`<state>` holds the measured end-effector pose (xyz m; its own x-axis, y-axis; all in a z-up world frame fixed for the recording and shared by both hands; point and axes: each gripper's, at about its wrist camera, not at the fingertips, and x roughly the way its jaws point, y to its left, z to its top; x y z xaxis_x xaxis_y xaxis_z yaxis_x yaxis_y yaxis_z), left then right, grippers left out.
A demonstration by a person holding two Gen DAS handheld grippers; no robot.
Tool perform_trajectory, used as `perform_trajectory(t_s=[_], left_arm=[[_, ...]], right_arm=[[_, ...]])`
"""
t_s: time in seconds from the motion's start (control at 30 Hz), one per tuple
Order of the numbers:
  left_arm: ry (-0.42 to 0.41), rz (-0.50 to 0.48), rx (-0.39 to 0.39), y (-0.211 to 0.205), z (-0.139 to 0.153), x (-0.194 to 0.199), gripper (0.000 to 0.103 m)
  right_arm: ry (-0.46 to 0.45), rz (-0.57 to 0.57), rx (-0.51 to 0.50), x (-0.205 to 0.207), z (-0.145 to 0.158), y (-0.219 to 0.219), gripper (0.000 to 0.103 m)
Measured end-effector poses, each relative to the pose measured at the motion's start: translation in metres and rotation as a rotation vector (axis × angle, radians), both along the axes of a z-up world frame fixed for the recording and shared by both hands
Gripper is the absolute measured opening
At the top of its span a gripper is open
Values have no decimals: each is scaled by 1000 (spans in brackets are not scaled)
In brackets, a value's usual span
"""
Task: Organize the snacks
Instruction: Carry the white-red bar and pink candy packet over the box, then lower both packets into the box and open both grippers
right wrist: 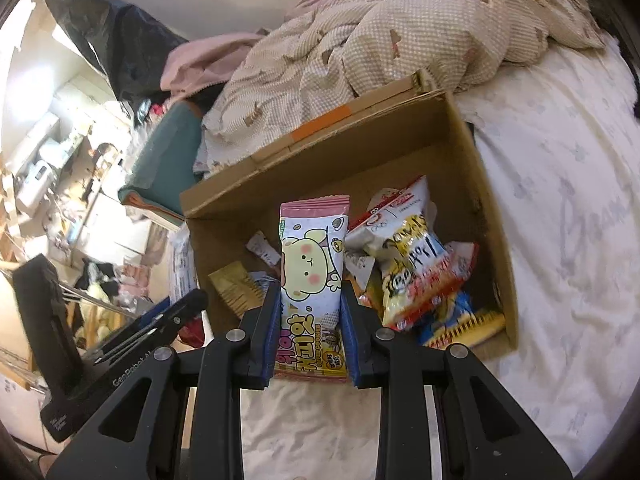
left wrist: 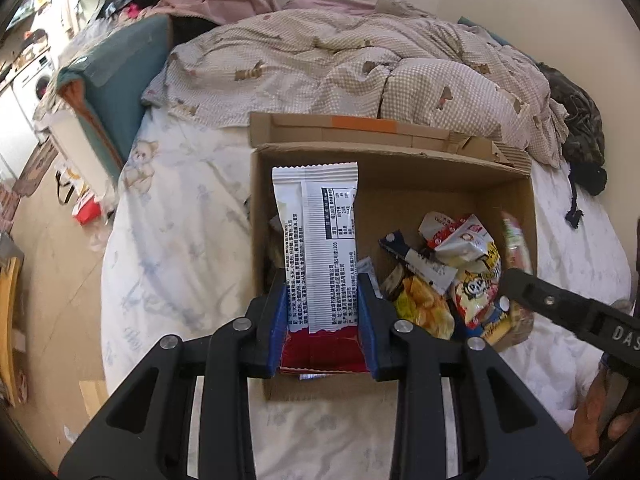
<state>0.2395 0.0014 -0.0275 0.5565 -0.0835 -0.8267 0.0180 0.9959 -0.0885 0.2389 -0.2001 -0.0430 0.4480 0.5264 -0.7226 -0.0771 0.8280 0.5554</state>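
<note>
Brown cardboard box [left wrist: 504,200] sits open on the white bedsheet [left wrist: 168,264], flaps folded back toward the checked quilt [left wrist: 360,60]. Left gripper [left wrist: 323,312] clenched on a white-and-red snack packet [left wrist: 320,248], back side up, printed text too small to read; packet held upright over the box's left half, its bottom end partly covered by the blue finger pads [left wrist: 280,320]. Right gripper [right wrist: 308,320] clamped on a pink cartoon cookie packet [right wrist: 312,268], held over the box's near edge; lower part of the label cut off by the pads [right wrist: 270,320]. Loose snacks piled in the box's right side: a yellow tiger-print bag [right wrist: 412,264], a white-and-red bag [right wrist: 396,208], a gold wavy pack [right wrist: 236,288], more wrappers beneath, too overlapped to separate. Box floor under the left packet hidden in left wrist view. In left wrist view the pink packet is a blur at the right edge near the right gripper's black finger [left wrist: 560,300]. Left gripper body shows at lower left in right wrist view, its packet mostly out of sight there. Room beyond the bed is cluttered and overexposed, hard to make out.
</note>
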Motion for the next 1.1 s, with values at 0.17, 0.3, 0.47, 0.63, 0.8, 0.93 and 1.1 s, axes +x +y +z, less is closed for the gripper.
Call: perform_trajectory(t_s=[0.17,0.3,0.47,0.63,0.8,0.93,1.1], left_arm=[[-7,-26,18,-3,-15,8,28],[-21,-25,26,-1,-18,10,28],[-31,-29,25,-3,-17,10,28],[-50,-56,51,-9,-15,8,29],[-63,-51,46,-8,-12,5,64],[-103,-54,55,-8,-2,0,83],[-136,-50,32,-4,13,-12,83]], right_arm=[[10,29,-52,16,-14,10,29],[-3,49,-62,22,-17,15,29],[17,35,-45,26,-22,18,30],[20,28,-10,27,-22,17,32],[-4,-13,25,23,-16,6,71],[-34,-50,29,20,-5,0,76],[-89,-44,-28,12,11,1,82]])
